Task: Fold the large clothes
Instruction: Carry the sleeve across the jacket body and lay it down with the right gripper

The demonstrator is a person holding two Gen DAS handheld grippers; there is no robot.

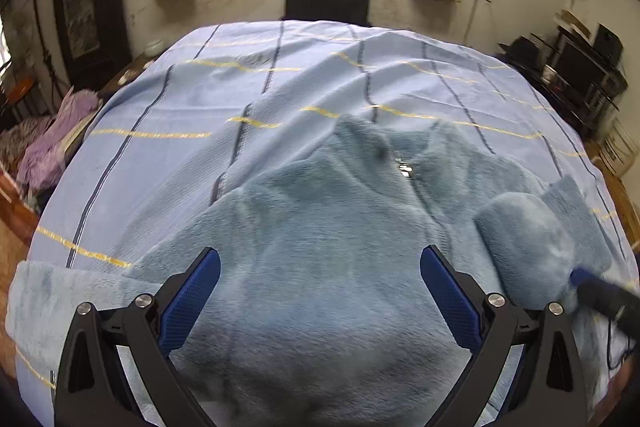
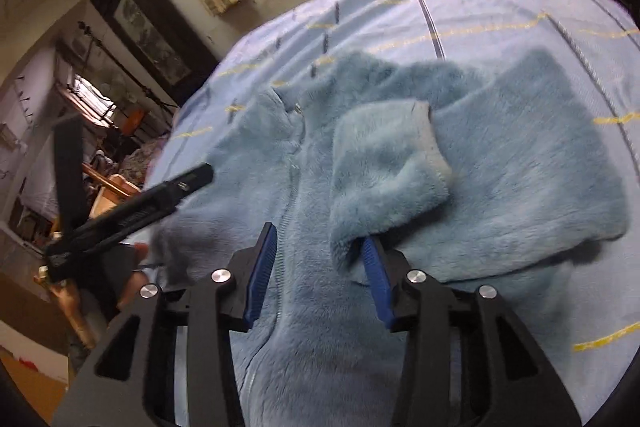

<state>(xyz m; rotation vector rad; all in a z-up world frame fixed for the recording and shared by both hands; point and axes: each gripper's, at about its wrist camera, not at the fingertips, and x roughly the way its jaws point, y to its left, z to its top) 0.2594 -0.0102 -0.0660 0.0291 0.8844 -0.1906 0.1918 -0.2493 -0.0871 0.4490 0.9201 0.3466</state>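
Right wrist view: on the blue striped bedsheet (image 2: 500, 7), the fluffy blue fleece jacket (image 2: 320, 307) has one sleeve (image 2: 384, 167) folded inward; both right tongs (image 2: 320, 267) and left tongs (image 1: 320, 291) gape empty, so smooth it flat.

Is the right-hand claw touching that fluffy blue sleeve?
Touching. In the right wrist view, the sleeve drapes over one blue finger of the right gripper, whose jaws stand apart, not clamped.

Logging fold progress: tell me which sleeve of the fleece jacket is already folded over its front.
The sleeve by the right tool, its cuff lying across the blue fleece jacket near the zipper. The other sleeve lies stretched out flat on the sheet.
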